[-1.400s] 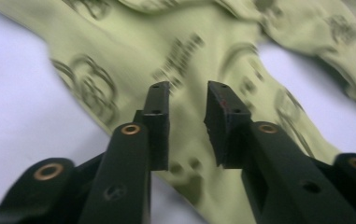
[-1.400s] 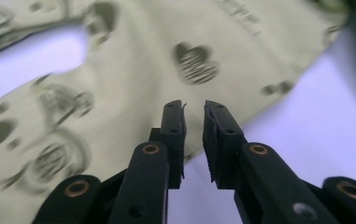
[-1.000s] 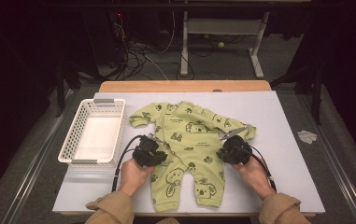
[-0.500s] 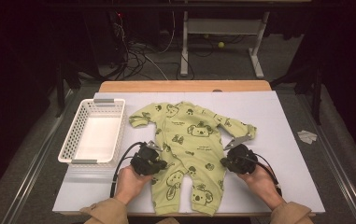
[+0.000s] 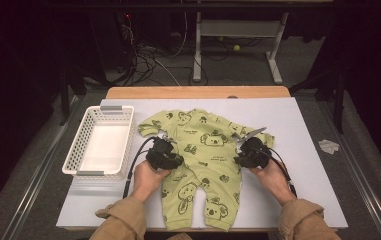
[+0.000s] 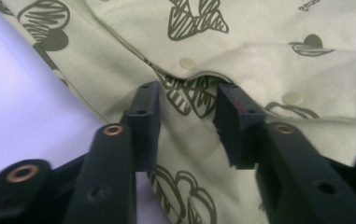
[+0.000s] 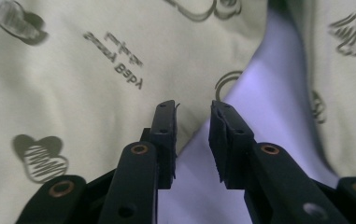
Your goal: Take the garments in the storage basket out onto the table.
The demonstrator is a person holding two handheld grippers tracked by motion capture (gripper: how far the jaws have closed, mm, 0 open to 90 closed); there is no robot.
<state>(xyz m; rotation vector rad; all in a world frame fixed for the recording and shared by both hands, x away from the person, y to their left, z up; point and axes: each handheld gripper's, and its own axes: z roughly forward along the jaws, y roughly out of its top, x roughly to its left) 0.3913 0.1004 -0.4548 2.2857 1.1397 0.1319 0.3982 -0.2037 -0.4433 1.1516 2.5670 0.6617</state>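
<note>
1. A pale green baby romper point(image 5: 198, 160) printed with dark cartoon animals lies flat on the white table top point(image 5: 308, 200), collar toward 12 o'clock and legs toward 6 o'clock, near the person's edge.
2. The left gripper point(image 5: 164, 152) sits on the romper's 9 o'clock side at about waist height, held by the left hand point(image 5: 148, 176), whose tan sleeve point(image 5: 120, 225) comes in from 6 o'clock.
3. In the left gripper view its jaws are spread apart, with printed cloth lying between them; the tips point at a raised fold of the snap placket point(image 6: 192, 77), where two round snaps show. Whether the tips touch the fold is hard to tell from this angle.
4. The right gripper point(image 5: 252, 150) rests at the romper's 3 o'clock edge, just below the sleeve, held by the right hand point(image 5: 273, 177).
5. In the right gripper view its jaws also stand parted, one over green cloth and the other over bare white table, with the garment's edge running between them.
6. A white slotted plastic basket point(image 5: 78, 150) stands at the table's 9 o'clock side, just beside the romper's sleeve but apart from it.
7. Beyond the table at 12 o'clock, cables point(image 5: 148, 55) lie on the dark floor near a metal frame stand point(image 5: 238, 30).
</note>
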